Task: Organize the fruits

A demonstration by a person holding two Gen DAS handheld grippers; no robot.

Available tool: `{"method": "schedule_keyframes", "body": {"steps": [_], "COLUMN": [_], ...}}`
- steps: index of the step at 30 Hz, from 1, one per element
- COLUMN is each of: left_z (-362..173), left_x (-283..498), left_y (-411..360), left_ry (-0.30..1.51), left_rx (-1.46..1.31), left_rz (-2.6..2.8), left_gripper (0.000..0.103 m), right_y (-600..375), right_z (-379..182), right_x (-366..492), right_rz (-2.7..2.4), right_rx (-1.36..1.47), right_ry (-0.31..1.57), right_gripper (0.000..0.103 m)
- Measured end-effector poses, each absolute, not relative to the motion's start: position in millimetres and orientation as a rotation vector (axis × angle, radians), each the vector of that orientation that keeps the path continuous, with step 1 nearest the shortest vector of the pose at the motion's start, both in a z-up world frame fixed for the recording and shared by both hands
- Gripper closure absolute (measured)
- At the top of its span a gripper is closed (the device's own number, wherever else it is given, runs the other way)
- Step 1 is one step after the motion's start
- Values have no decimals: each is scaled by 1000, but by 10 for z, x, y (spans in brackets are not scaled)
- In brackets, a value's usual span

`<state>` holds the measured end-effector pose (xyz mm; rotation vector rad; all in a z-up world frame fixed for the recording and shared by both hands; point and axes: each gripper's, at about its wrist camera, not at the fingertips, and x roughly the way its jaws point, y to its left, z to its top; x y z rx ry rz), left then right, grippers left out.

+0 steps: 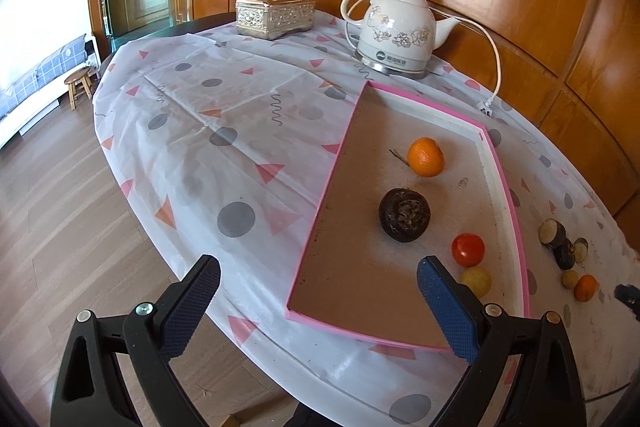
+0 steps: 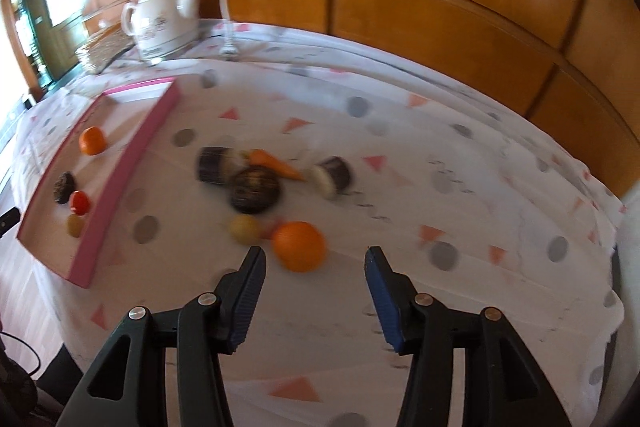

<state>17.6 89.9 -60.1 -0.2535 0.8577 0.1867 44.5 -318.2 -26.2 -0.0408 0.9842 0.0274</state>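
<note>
Fruits lie in two groups: four already sit in the pink-rimmed tray [image 1: 505, 183], namely an orange [image 1: 425, 156], a dark round fruit [image 1: 404, 213], a red one [image 1: 468, 249] and a yellow one [image 1: 476, 281], while a loose cluster waits on the cloth-covered surface [image 2: 440, 163] to the tray's right. That cluster holds a second orange [image 2: 299, 246], a small yellow fruit [image 2: 243, 228], a dark round piece [image 2: 255, 189], a carrot [image 2: 276, 163] and two cut dark-skinned pieces; this view is blurred, so finer detail is uncertain.

The right gripper [image 2: 315, 269] hovers with jaws spread wide and empty, the loose orange just ahead of them and slightly toward the left finger. The left gripper [image 1: 318, 291] also stands open and empty, above the tray's near corner.

The step in hand looks like picking that orange. To do it well, centre the jaws so the fruit sits midway, come down until the pads [image 2: 378, 291] flank its widest part, and close gently, since a round fruit can roll or squirt out. The yellow fruit lies just beside the orange, so the left finger needs care not to nudge it.

Toward the tray, the raised pink rim must be cleared. Inside, bare floor remains at the far end and along the left wall. The surface's curved edge is near the tray's front corner.
</note>
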Motion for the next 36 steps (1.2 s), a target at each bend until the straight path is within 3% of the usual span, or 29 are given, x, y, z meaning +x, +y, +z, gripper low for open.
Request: {"method": "schedule_keyframes", "body": {"steps": [26,36], "left_z": [-596,-482], "left_x": [245,350], "left_y": [702,403], "left_ry": [872,868], "left_rx": [-204,-158], "left_rz": [139,40], "left_gripper": [4,4], "right_y": [-5703,-6099], "right_z": [-430,-539], "right_x": [-107,-319], "right_rz": [-654,-738], "right_rx": [390,641], "right_ry": [1051,1013], "right_gripper": [51,51]}}
